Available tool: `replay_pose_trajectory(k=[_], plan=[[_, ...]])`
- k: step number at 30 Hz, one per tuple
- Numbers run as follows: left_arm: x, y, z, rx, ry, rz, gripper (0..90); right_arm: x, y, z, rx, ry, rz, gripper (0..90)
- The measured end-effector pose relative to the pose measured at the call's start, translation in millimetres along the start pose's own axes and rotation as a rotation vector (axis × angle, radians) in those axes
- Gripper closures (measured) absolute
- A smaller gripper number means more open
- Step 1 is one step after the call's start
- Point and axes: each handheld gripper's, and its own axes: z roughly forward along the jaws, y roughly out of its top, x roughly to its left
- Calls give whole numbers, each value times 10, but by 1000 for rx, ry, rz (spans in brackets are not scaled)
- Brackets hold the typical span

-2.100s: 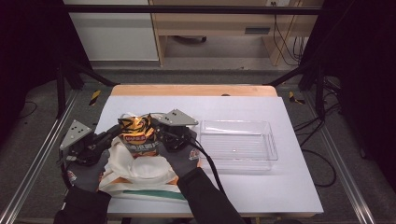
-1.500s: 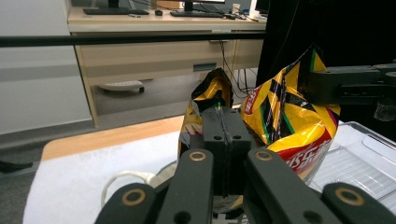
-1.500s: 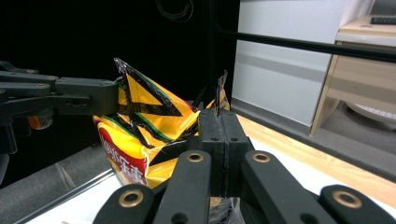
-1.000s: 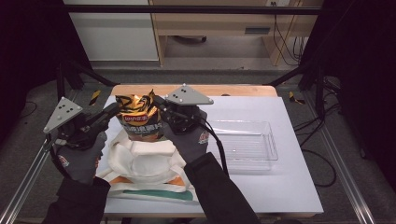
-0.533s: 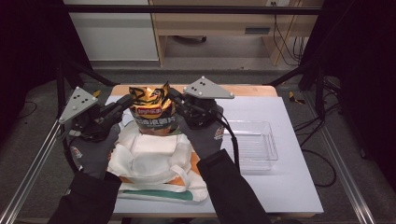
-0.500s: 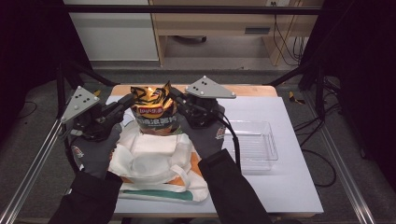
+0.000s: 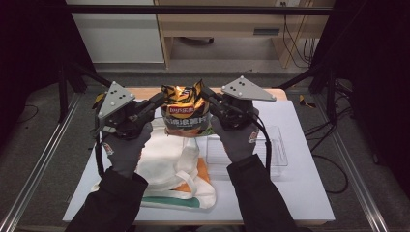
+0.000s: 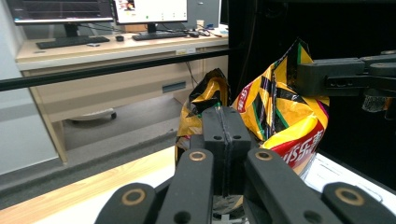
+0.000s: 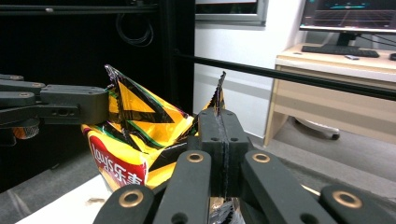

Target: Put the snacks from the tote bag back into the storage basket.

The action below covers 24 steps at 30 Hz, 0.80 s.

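A yellow, black and red chip bag (image 7: 184, 112) hangs in the air above a white cloth tote bag (image 7: 170, 166) that lies on the white table. My left gripper (image 7: 162, 96) is shut on the chip bag's upper left corner, and my right gripper (image 7: 205, 93) is shut on its upper right corner. In the left gripper view the chip bag (image 8: 285, 121) is pinched between the closed jaws of the left gripper (image 8: 225, 122), with the other gripper's jaw reaching in from the right. The right gripper view has the chip bag (image 9: 133, 140) clamped by the right gripper (image 9: 217, 122).
A clear plastic tray (image 7: 273, 151) sits on the table (image 7: 300, 193) to the right of the tote bag. Metal frame rails run along both sides of the table. A desk with monitors stands beyond it.
Both grippers have lifted the chip bag up out of the tote bag and carried it away from the person. The tote bag now lies flatter on the table.
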Motion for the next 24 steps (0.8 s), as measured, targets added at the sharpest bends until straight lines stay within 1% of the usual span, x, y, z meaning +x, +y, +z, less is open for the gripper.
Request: replay_pose_trajectory(k=[4,5,8,9,11,14,17,22,24], plan=[[-106,-9,133,6,-25,1,899,-125,-51,-90,6,-20,6,900],[-121,-14,158,9,-24,2,899,-156,-65,-111,9,-24,7,900],[-183,-33,249,16,-39,1,899,-235,-102,-164,12,-41,9,900],[-213,-42,289,18,-51,0,899,-256,-112,-178,12,-45,6,900],[-260,-57,349,21,-53,5,899,-318,-143,-220,15,-58,6,900],[-334,-82,448,21,-64,-1,899,-410,-197,-282,21,-76,4,900],[-410,-114,540,25,-77,2,899,-482,-238,-330,25,-89,9,900],[-540,-153,694,35,-94,1,899,-647,-342,-426,31,-114,18,900],[-575,-163,740,39,-99,10,899,-688,-366,-450,32,-119,20,900]])
